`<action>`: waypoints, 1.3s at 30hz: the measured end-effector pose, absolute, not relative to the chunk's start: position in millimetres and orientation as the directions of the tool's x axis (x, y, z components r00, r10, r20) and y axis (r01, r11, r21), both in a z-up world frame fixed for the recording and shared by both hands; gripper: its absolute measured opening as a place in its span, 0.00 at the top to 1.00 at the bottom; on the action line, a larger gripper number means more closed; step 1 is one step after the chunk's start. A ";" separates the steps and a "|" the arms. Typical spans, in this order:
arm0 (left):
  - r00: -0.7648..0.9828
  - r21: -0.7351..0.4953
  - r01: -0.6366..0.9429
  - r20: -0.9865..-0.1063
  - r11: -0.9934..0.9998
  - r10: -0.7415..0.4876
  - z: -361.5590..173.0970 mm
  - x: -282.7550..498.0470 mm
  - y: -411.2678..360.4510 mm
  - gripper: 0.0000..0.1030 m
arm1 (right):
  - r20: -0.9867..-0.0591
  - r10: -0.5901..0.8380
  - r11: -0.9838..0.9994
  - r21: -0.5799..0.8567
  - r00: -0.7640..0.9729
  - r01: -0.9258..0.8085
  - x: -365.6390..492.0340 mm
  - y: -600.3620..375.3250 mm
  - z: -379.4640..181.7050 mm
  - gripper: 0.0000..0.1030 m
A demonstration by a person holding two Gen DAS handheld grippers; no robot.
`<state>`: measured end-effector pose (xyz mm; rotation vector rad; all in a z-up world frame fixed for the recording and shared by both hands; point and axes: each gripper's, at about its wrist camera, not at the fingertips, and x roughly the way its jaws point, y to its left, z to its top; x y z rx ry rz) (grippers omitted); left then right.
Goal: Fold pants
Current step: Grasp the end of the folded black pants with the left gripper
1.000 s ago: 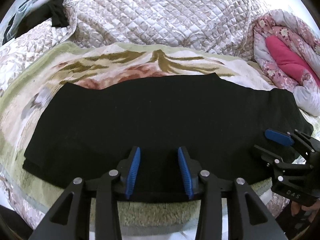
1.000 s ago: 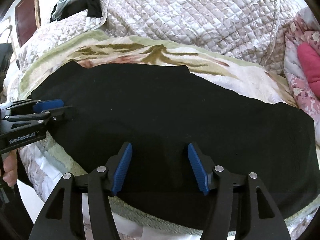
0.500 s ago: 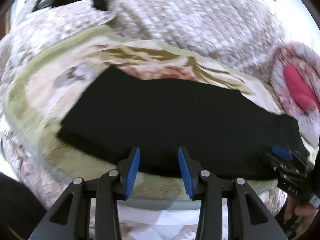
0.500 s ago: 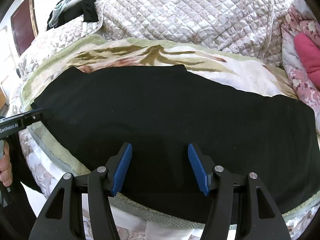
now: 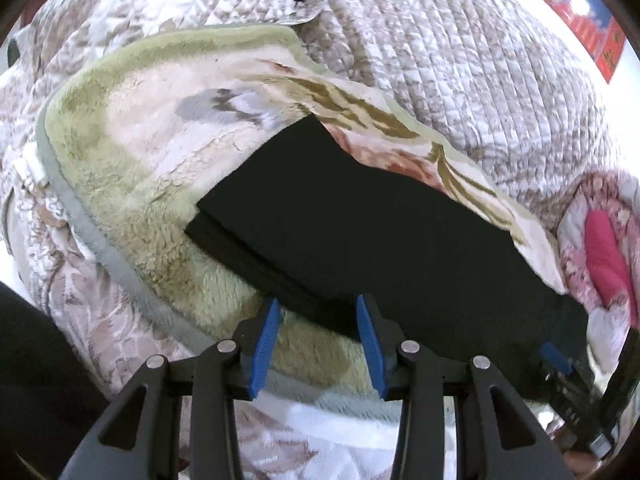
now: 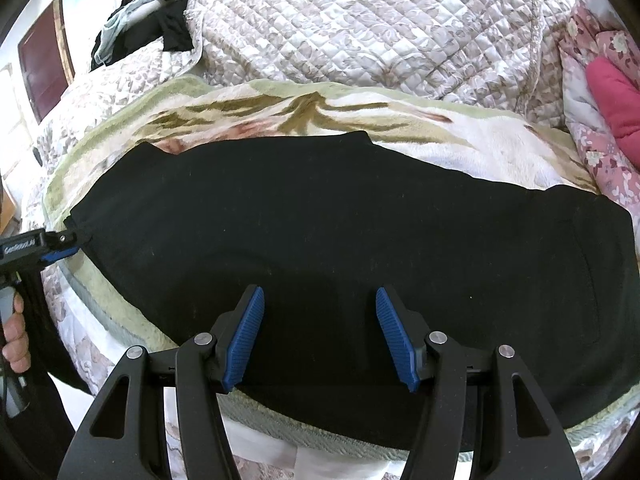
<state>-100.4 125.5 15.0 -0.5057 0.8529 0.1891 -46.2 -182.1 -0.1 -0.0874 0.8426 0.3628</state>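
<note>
Black pants (image 6: 340, 236) lie flat and lengthwise, folded leg on leg, on a green and cream fleece blanket (image 6: 460, 136). In the left wrist view the pants (image 5: 380, 232) run from the centre to the lower right. My left gripper (image 5: 318, 340) is open, its blue pads straddling the near edge by the left end of the pants; it also shows in the right wrist view (image 6: 60, 248) at that end. My right gripper (image 6: 320, 336) is open and empty above the near edge of the pants, towards the right end; it shows in the left wrist view (image 5: 560, 364).
A quilted beige bedspread (image 6: 360, 28) is bunched behind the blanket. A pink floral quilt (image 6: 600, 92) lies at the right. Dark clothes (image 6: 152, 28) are heaped at the back left. The bed's front edge runs just below both grippers.
My left gripper has moved left along the near edge to the left end of the pants. My right gripper has hardly moved. Both stayed open.
</note>
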 end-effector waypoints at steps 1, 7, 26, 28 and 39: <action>0.652 -0.364 -0.365 -0.757 0.857 -0.044 14.6 -98.2 127.8 0.59 | -0.743 0.281 0.935 0.070 0.608 -0.346 -45.0 -181.9 0.2 0.43; 0.675 -0.403 -0.401 -0.737 0.822 -0.032 12.7 -83.0 138.3 0.58 | -0.738 0.293 0.939 0.103 0.608 -0.327 -41.4 -181.1 1.9 0.43; 0.729 -0.310 -0.107 -0.671 0.945 -0.137 72.1 -25.9 84.6 0.94 | -0.691 0.274 0.961 0.209 0.669 -0.178 -36.0 -217.3 17.1 0.43; 0.728 -0.290 -0.015 -0.659 0.957 -0.188 81.0 -16.0 58.4 0.94 | -0.679 0.263 0.963 0.223 0.685 -0.150 -36.0 -227.2 21.5 0.43; 0.491 -0.298 0.371 -0.741 0.880 -0.458 33.1 -14.6 -75.3 0.94 | -0.652 0.213 0.933 0.357 0.728 0.046 -35.4 -291.8 29.0 0.43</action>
